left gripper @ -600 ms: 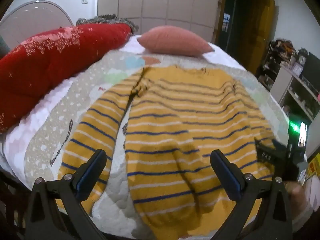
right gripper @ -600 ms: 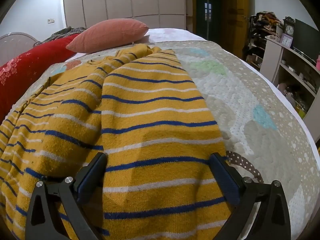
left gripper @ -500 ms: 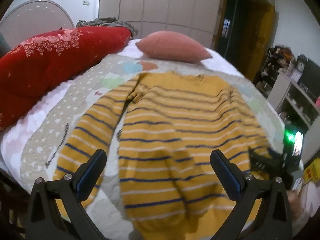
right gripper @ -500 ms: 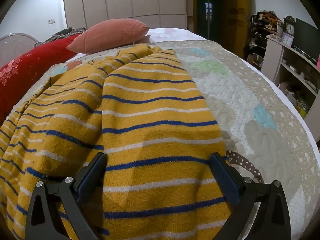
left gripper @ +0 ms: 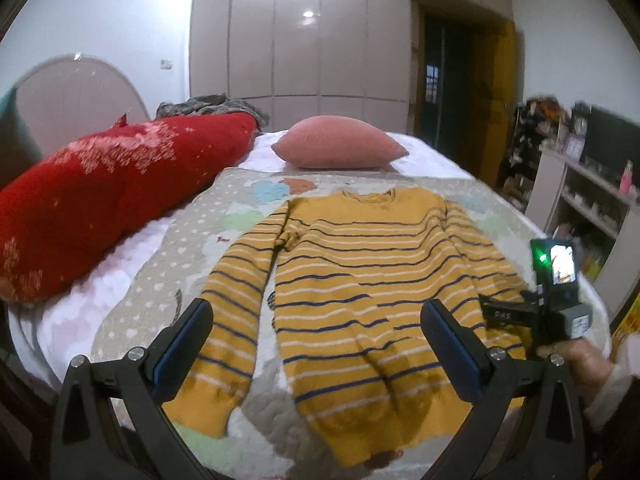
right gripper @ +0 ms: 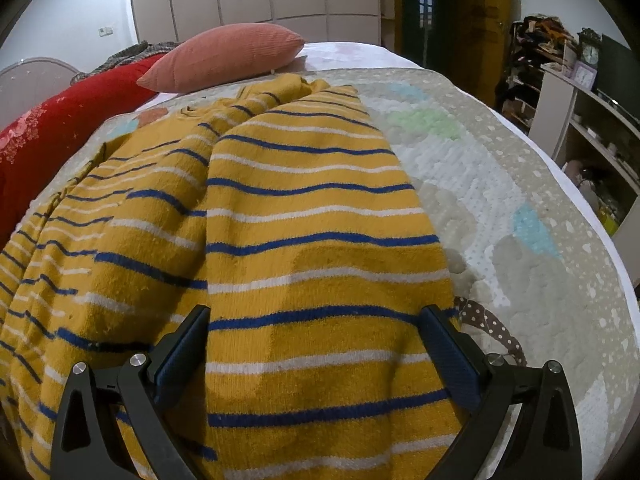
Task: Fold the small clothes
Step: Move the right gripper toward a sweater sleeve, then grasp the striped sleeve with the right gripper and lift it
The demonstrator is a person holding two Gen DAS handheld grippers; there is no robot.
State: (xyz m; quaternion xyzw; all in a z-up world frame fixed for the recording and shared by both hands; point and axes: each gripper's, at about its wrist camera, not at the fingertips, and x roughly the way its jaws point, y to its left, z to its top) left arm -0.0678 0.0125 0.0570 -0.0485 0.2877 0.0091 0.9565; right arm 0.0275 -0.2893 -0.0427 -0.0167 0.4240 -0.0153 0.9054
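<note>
A yellow sweater with blue and white stripes (left gripper: pixel 360 280) lies flat on the bed, neck toward the far pillow, both sleeves down along its sides. My left gripper (left gripper: pixel 316 344) is open and empty, raised above the sweater's hem. My right gripper (right gripper: pixel 316 344) is open, low over the sweater's right sleeve (right gripper: pixel 320 280), with its jaws either side of the sleeve near the cuff. The right gripper also shows in the left wrist view (left gripper: pixel 520 312), held by a hand at the bed's right edge.
The sweater lies on a quilted bed cover (left gripper: pixel 160 276). A pink pillow (left gripper: pixel 340 148) sits at the far end. A long red cushion (left gripper: pixel 100 196) lies along the left. Shelves (right gripper: pixel 592 128) stand to the right of the bed.
My left gripper has risen and pulled back from the sweater, so the whole garment now shows. My right gripper has stayed over the right sleeve.
</note>
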